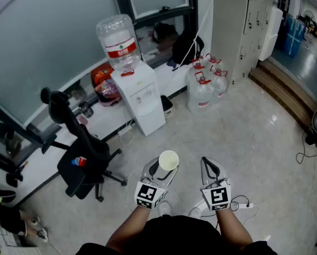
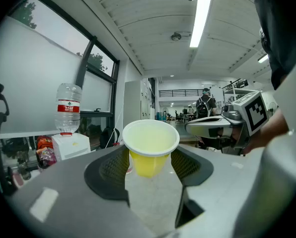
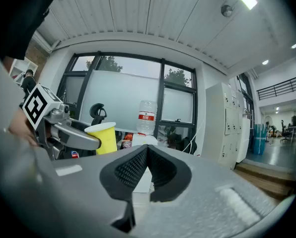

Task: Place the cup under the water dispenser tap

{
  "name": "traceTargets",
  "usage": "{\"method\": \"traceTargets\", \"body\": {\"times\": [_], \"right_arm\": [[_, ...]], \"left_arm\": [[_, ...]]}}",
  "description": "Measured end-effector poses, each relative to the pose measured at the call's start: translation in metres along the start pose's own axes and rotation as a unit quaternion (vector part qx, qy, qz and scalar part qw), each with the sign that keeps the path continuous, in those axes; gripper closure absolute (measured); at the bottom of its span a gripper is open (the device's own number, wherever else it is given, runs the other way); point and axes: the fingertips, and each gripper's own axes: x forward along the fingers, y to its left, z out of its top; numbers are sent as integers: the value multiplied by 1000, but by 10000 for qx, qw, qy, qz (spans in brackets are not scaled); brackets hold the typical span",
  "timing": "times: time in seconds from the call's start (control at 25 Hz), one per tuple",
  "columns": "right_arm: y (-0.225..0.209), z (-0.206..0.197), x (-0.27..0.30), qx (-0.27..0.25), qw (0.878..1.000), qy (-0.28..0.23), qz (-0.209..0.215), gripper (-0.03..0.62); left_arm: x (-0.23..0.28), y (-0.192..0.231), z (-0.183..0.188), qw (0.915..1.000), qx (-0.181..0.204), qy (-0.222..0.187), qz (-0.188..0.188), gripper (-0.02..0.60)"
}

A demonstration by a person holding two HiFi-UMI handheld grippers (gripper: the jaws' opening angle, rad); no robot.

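Note:
A yellow paper cup point(image 1: 168, 160) stands upright between the jaws of my left gripper point(image 1: 164, 170), which is shut on its lower wall. In the left gripper view the cup point(image 2: 149, 147) is empty and the pads press on both of its sides. The white water dispenser point(image 1: 141, 98) with a clear bottle point(image 1: 118, 40) on top stands by the window, well ahead of the cup and slightly left. My right gripper point(image 1: 210, 170) is beside the left one, shut with nothing in it; its pads meet at the tips point(image 3: 147, 151). The right gripper view also shows the cup point(image 3: 103, 138) and the dispenser's bottle point(image 3: 146, 116).
A black office chair point(image 1: 80, 154) stands left of my path to the dispenser. Several spare water jugs point(image 1: 203, 87) sit on the floor right of the dispenser. Tall cabinets point(image 1: 254, 25), a wooden step point(image 1: 281, 91) and a floor cable point(image 1: 308, 154) lie to the right.

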Motion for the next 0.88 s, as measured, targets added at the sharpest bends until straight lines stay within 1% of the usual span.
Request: {"method": "traceTargets", "body": {"times": [0.28, 0.48, 0.68, 0.88], "right_arm": [[16, 3, 9, -21, 10000, -57, 68, 592], [29, 5, 13, 197, 9996, -130, 127, 592], [43, 4, 27, 328, 9994, -42, 124, 592], [54, 5, 44, 285, 9996, 76, 51, 592]], "left_arm": [[-12, 12, -8, 10000, 24, 13, 11, 296], [-20, 20, -14, 10000, -20, 51, 9, 296], [-27, 37, -20, 10000, -41, 79, -30, 296], [-33, 57, -22, 9999, -41, 60, -87, 296]]}}
